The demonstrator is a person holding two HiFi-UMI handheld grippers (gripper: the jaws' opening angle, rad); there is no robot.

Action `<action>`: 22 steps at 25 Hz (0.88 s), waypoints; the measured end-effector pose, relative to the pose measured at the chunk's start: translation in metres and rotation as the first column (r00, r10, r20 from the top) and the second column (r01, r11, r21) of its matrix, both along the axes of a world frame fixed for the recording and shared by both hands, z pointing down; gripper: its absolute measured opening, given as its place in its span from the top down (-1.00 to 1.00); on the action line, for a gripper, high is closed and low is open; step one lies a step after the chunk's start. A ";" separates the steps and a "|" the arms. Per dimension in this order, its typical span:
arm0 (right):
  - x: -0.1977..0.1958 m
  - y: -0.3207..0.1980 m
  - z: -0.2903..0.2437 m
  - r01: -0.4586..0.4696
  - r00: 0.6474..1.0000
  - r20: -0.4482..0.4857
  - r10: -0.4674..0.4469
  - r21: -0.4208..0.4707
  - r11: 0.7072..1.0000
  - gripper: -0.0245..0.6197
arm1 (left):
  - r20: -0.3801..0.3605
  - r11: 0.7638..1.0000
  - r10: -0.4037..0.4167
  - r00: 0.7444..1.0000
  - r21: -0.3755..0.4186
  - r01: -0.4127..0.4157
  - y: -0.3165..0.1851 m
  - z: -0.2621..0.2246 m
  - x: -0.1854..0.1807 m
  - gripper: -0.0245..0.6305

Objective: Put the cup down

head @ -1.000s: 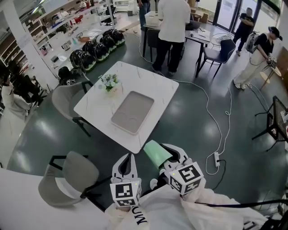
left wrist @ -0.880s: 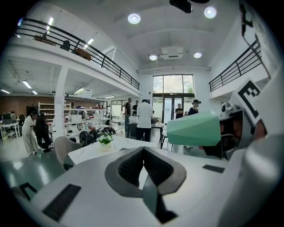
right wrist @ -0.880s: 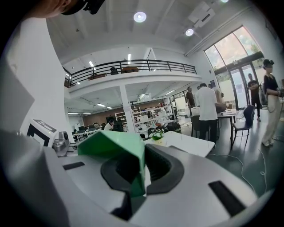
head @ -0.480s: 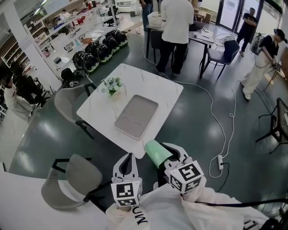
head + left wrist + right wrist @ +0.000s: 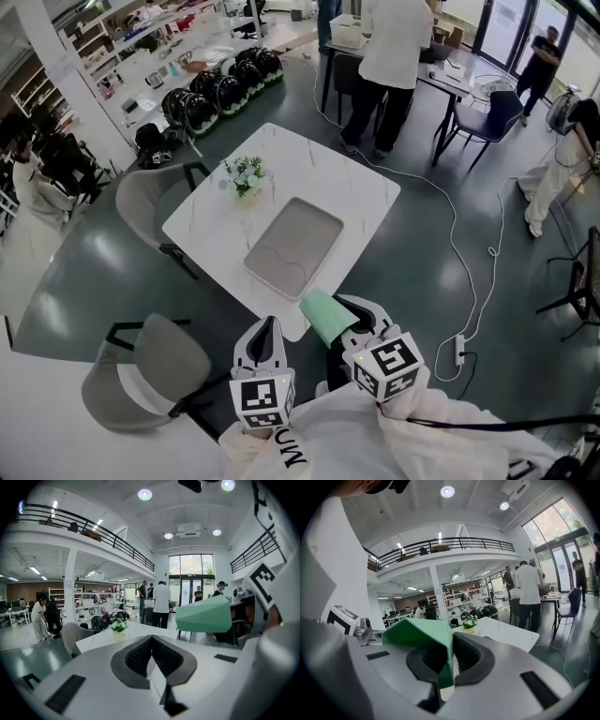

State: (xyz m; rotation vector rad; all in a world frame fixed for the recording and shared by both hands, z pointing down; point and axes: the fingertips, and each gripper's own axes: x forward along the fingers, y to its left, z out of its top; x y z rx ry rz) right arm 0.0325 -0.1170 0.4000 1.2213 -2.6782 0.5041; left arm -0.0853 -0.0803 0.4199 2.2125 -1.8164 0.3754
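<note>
A pale green cup (image 5: 327, 318) lies on its side in the air just past the near corner of the white table (image 5: 220, 234). My right gripper (image 5: 349, 325) is shut on the cup's wall. In the right gripper view the green wall (image 5: 419, 632) is pinched between the dark pads (image 5: 469, 657). My left gripper (image 5: 268, 330) hangs beside it to the left, shut and empty. Its pads (image 5: 140, 656) meet in the left gripper view, where the cup (image 5: 204, 615) shows at the right. A grey tray (image 5: 295, 246) lies empty on the table.
A small pot of flowers (image 5: 246, 176) stands at the table's far left. Grey chairs stand at the left (image 5: 148, 202) and near left (image 5: 141, 370). A white cable (image 5: 459, 248) runs over the floor on the right. A person in white (image 5: 394, 56) stands beyond the table, and helmets (image 5: 216, 89) lie behind.
The table and tray have shifted a little right and nearer in the head view. Both grippers and the cup keep the same pose.
</note>
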 end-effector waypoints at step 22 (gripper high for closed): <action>-0.020 -0.082 0.042 0.085 0.995 -0.046 -0.090 -0.096 0.992 0.86 | -0.007 0.992 -0.091 0.996 -0.089 0.090 -0.069 0.037 -0.020 0.89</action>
